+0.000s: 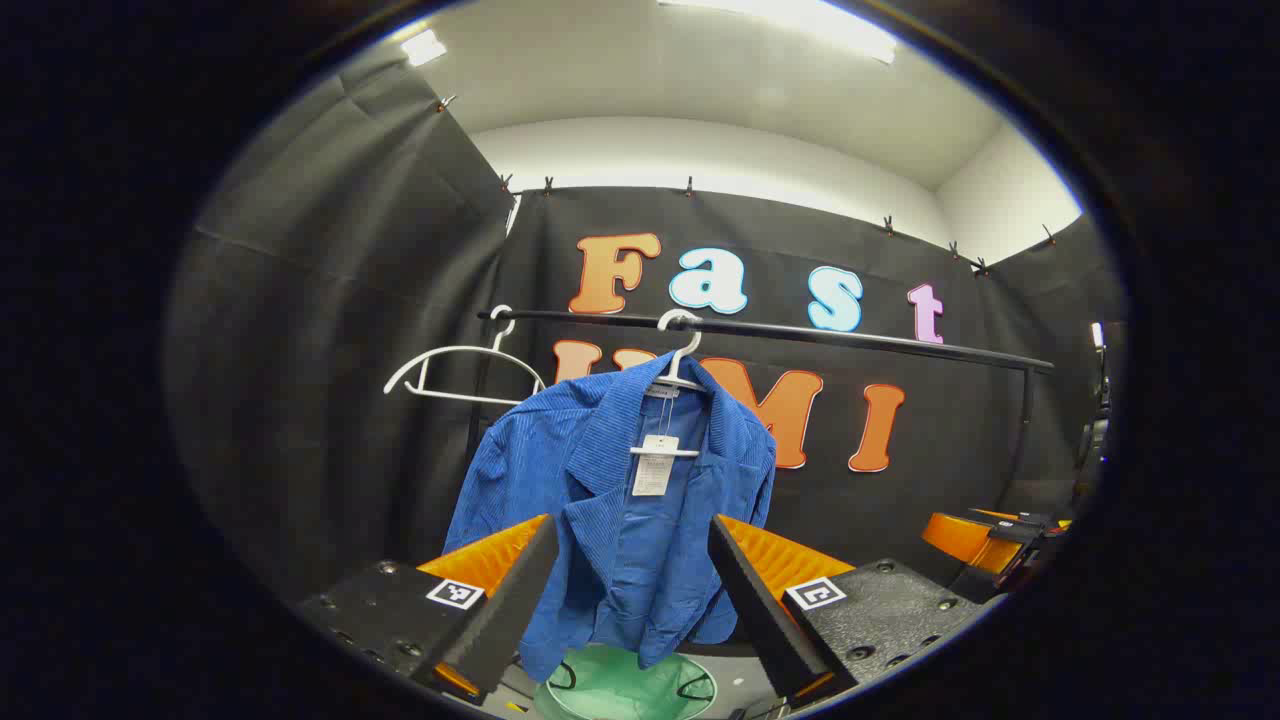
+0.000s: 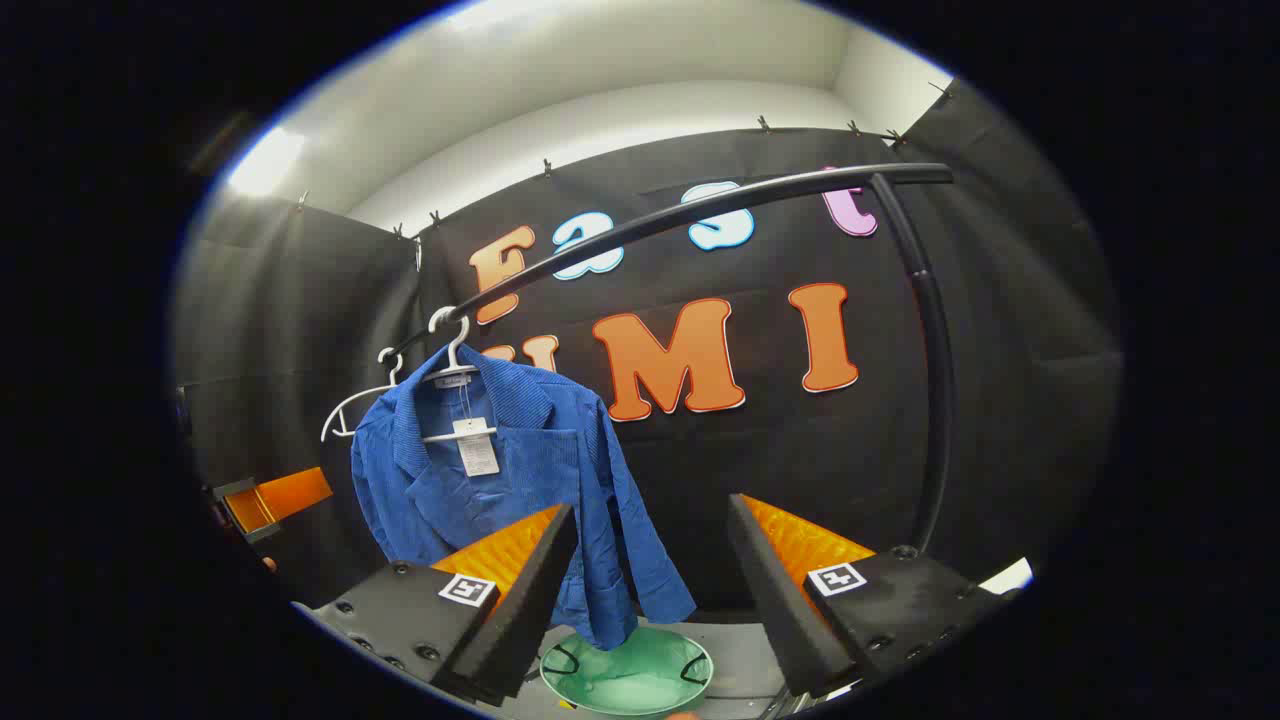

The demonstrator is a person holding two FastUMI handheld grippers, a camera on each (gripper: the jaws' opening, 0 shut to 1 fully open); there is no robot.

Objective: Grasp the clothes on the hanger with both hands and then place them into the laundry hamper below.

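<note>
A blue corduroy jacket (image 1: 620, 500) with a paper tag hangs on a white hanger (image 1: 682, 350) from a black rail (image 1: 850, 338). Straight ahead of it my left gripper (image 1: 632, 585) stands open, with the jacket's lower half showing between the fingers but farther off. Below the jacket sits the round green hamper (image 1: 625, 685). In the right gripper view the jacket (image 2: 500, 480) hangs to the left, and my right gripper (image 2: 650, 570) is open, off to the jacket's right, above the hamper (image 2: 628, 672). The other gripper (image 2: 265, 500) shows at the left edge.
A second, bare white hanger (image 1: 460, 365) hangs at the rail's left end. The rail's right upright (image 2: 935, 400) runs down on the right side of the right gripper view. The right gripper (image 1: 985, 540) shows at the far right of the left gripper view.
</note>
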